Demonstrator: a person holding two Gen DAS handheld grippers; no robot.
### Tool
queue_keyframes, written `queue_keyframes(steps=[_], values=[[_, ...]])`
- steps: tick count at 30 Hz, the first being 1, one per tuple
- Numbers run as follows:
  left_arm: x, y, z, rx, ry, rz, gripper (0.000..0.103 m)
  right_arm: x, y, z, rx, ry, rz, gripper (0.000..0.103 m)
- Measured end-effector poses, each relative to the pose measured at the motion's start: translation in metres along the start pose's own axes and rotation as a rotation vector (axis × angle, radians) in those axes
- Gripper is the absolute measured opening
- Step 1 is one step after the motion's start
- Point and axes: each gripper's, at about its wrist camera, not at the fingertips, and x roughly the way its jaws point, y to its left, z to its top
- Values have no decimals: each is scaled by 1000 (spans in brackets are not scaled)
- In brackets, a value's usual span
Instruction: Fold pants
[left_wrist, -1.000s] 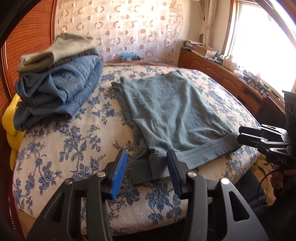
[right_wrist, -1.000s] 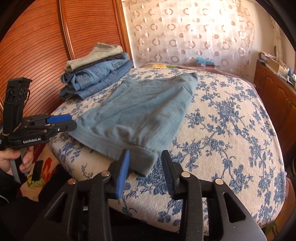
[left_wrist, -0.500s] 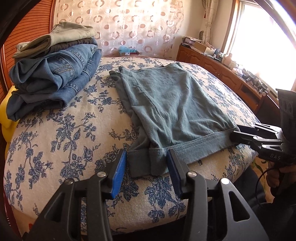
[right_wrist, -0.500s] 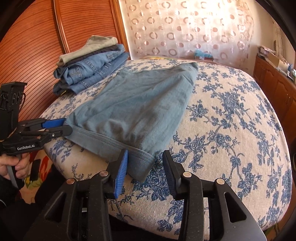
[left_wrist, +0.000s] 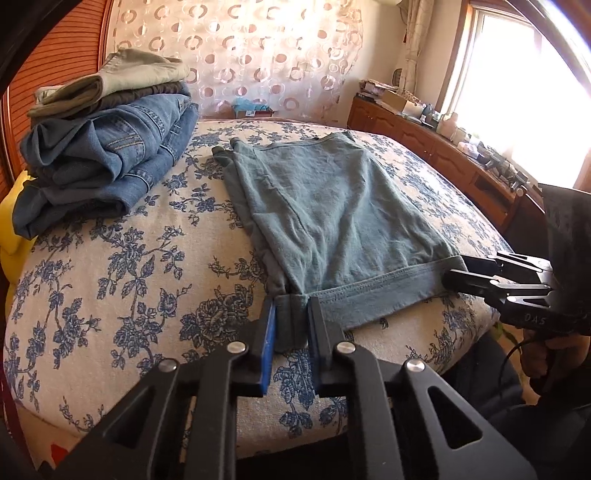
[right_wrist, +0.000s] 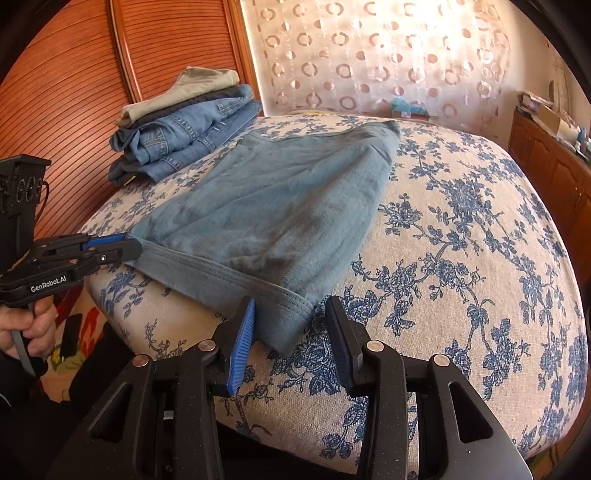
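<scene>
1. Left tool (left_wrist: 291, 325): jaws closing on the hem corner of the pants (left_wrist: 332, 218) at the near edge of the bed (left_wrist: 122, 295).
2. Right tool (right_wrist: 290, 332): spread, straddling the other hem corner, not pinching.
3. Pants lie flat mid-bed; the next fold is not yet begun.
4. Folded stack (left_wrist: 107, 155) at the far left corner.

Teal pants (left_wrist: 332, 214) on blue-flowered cream bedcover (left_wrist: 110, 295)

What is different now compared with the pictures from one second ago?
The left claw is closing on the near hem corner of the grey-blue cotton pants. The right claw stayed open around the other corner; pants and stack of folded jeans stayed put.
</scene>
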Motion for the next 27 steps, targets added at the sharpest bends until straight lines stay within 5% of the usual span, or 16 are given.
queue_keyframes(steps=[12,21,27], values=[[4,7,-1,-31,7,12,27,-2,4,-3,-12,0,5,39],[-3,-1,-4,-8,1,-11,8,-4,4,-3,-21,2,38,9],[-18,3,-13,-30,9,-42,8,-17,11,-6,-29,3,94,5]])
